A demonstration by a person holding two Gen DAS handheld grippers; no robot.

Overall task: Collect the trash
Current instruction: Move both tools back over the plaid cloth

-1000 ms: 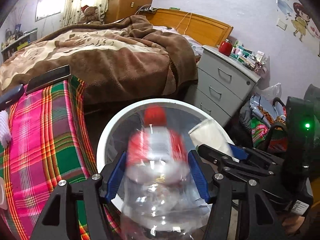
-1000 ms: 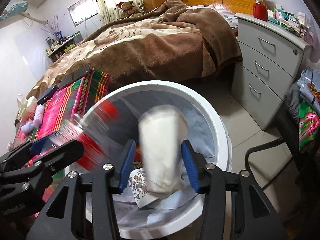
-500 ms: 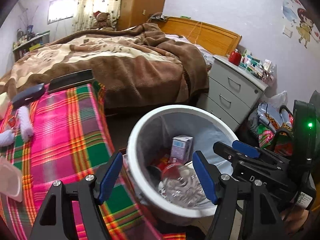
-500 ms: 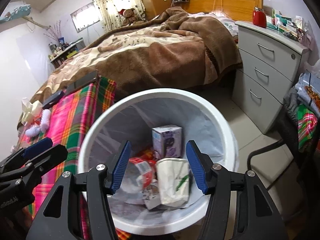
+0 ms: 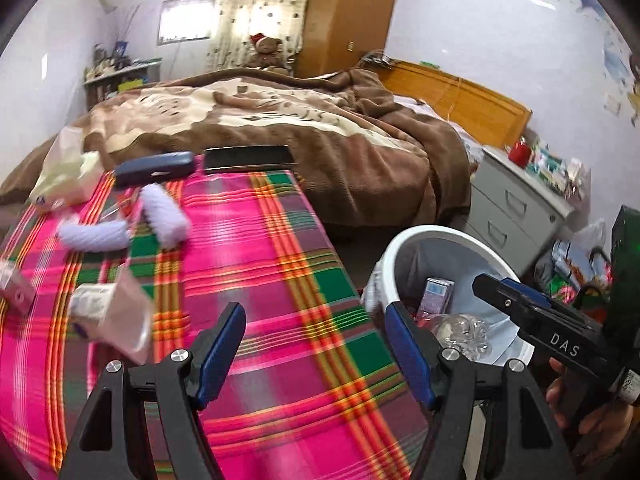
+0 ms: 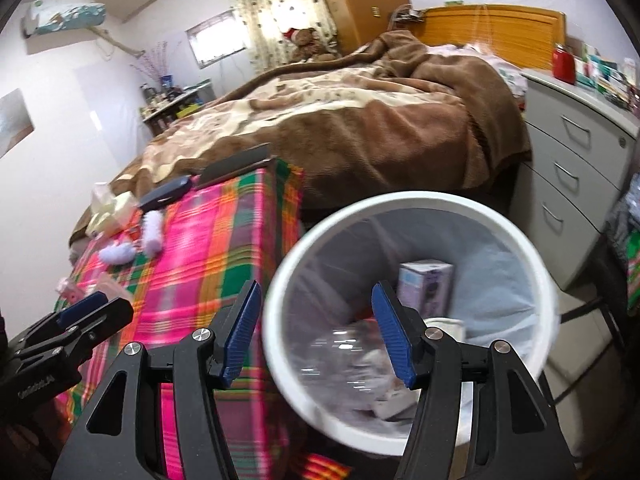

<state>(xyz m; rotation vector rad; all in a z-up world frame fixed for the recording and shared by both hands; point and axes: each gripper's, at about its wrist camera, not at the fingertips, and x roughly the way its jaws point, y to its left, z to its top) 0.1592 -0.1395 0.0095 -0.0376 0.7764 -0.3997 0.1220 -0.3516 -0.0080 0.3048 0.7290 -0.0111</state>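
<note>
A bedroom with pale lilac walls (image 5: 460, 20). A bed (image 5: 280, 120) under a brown and cream blanket fills the middle, its wooden headboard (image 5: 480, 100) against the right-hand wall. A teddy bear (image 5: 266, 50) sits at its far side before dotted curtains (image 5: 260, 12), where daylight comes through. A small window (image 5: 186, 20) glows to their left, a wooden wardrobe (image 5: 348, 16) stands to their right. A grey drawer cabinet (image 6: 568, 172) stands beside the bed, cluttered on top. A cluttered shelf (image 5: 120, 76) lines the far left wall.
</note>
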